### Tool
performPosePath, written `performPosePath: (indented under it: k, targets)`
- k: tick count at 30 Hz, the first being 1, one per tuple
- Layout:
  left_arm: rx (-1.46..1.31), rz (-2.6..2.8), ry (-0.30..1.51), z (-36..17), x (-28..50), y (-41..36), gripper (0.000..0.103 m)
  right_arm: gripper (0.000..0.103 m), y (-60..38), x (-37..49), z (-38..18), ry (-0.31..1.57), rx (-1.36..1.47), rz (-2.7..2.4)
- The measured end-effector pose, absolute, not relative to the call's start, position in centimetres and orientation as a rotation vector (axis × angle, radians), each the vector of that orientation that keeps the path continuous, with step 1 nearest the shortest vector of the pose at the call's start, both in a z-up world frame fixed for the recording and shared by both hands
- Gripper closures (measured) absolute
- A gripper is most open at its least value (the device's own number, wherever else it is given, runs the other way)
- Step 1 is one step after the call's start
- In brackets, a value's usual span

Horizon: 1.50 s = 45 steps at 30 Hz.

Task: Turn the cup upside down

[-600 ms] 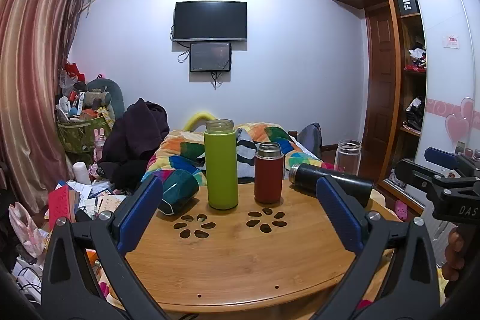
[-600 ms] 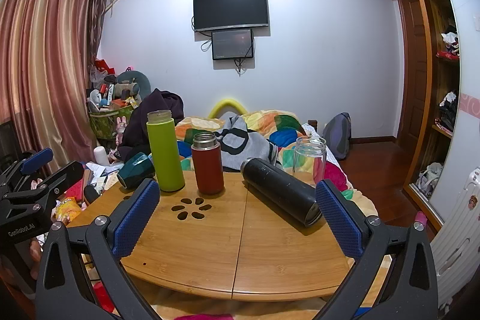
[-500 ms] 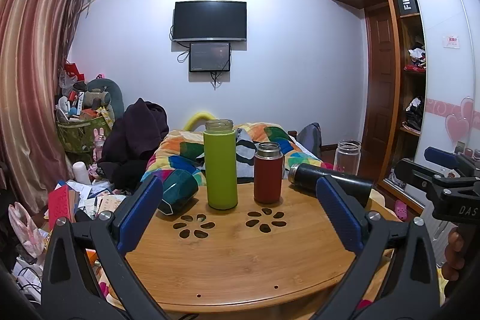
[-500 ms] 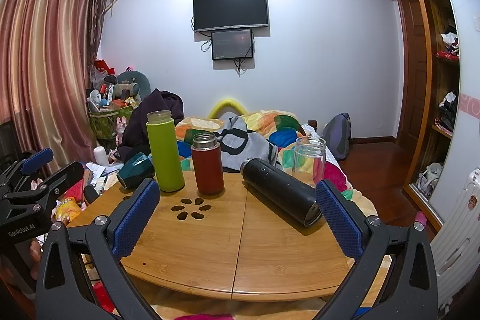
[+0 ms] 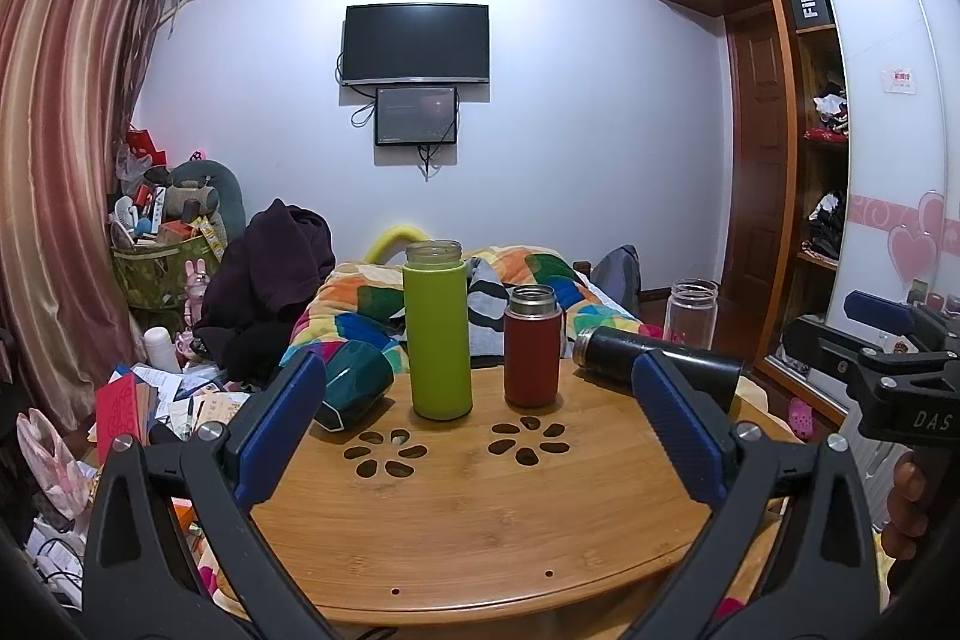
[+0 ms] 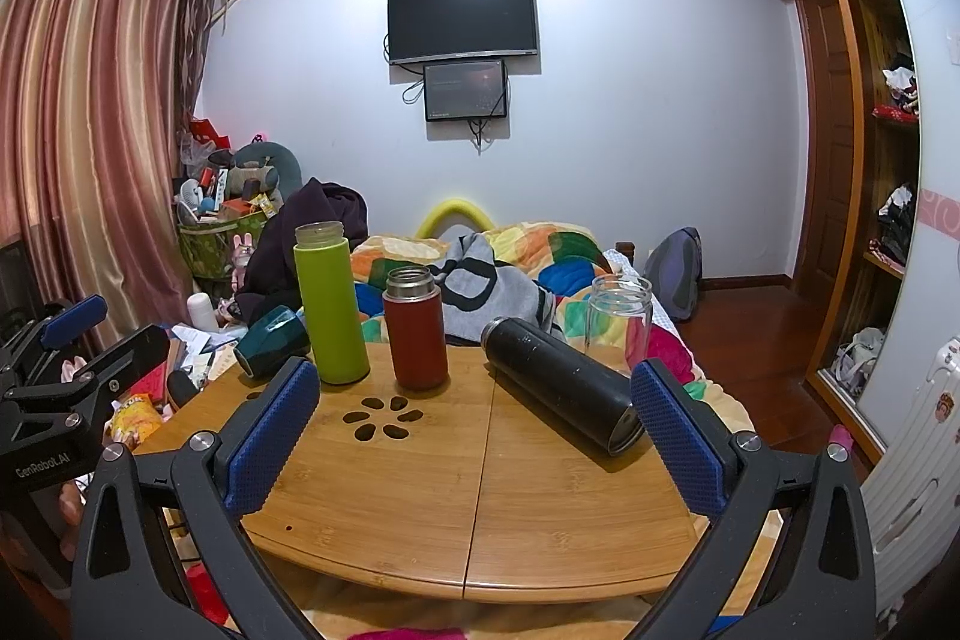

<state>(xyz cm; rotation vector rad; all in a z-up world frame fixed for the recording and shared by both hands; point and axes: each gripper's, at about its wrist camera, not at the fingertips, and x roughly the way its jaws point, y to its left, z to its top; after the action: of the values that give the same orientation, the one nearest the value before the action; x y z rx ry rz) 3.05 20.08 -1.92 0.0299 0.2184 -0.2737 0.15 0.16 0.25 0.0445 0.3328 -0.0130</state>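
— Bamboo tabletop [image 5: 468, 514], round, smooth and pale, with two flower-shaped cut-outs, fills the middle of a cluttered bedroom. What stands on it?

— Taking the red flask [image 5: 532, 347] as the marker: a short, matte cylinder with a steel rim, upright, mouth open to the ceiling. Just to its left stands a taller lime-green bottle [image 5: 437, 331], also upright and lidless. Further left, at the table's edge, a dark green faceted cup [image 5: 351, 391] lies on its side, long axis roughly level. From the right wrist view its mouth [image 6: 245, 361] points left and toward the camera.

— And to the right of the flask?

— A black, scuffed metal flask [image 6: 558, 391] lies on its side, base toward the right camera, neck toward the red flask. Beyond it a clear glass jar [image 6: 619, 319] stands upright at the far right edge.

— The grippers?

— Left gripper [image 5: 480, 430] and right gripper [image 6: 477, 427] both hover over the near edge with blue textured pads spread wide, gripping nothing. Each shows at the margin of the other's view.

— Any change from half a second earlier?

— None visible; cups, flasks and both grippers sit as they did.
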Motion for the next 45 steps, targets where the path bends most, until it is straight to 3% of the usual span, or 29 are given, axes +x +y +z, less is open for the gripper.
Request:
performPosePath:
  k: [45]
  targets:
    - [0.024,-0.276,0.229,-1.8,3.1,19.9,0.000,0.000,0.3,0.2,1.2,0.330,0.032,-0.008]
